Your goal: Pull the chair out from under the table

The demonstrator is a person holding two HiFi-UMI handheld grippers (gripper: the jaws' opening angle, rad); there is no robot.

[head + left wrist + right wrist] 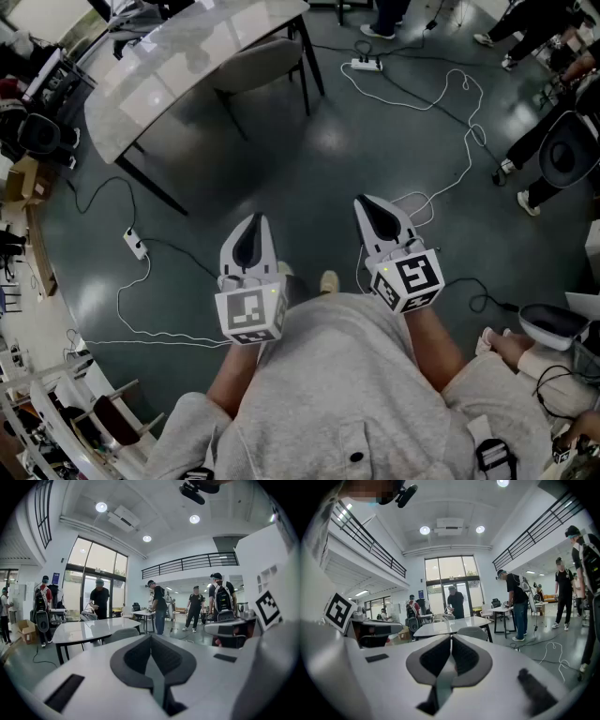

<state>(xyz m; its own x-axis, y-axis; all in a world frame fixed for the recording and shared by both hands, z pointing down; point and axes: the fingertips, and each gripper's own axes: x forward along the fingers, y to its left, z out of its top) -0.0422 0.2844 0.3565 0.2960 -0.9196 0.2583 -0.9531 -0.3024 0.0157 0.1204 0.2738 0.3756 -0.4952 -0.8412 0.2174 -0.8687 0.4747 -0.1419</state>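
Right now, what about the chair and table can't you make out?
- Chair: head view, its far part sits hidden under the table top.
- Chair legs: both gripper views, the left claw and right claw cover them.
- Table's far end: head view, cut off by the top edge.

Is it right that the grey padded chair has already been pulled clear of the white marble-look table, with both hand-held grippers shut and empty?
Not quite. The head view shows the grey padded chair tucked under the white marble-look table, not pulled clear of it. The rest holds: the left hand-held gripper and the right hand-held gripper are both shut and empty.
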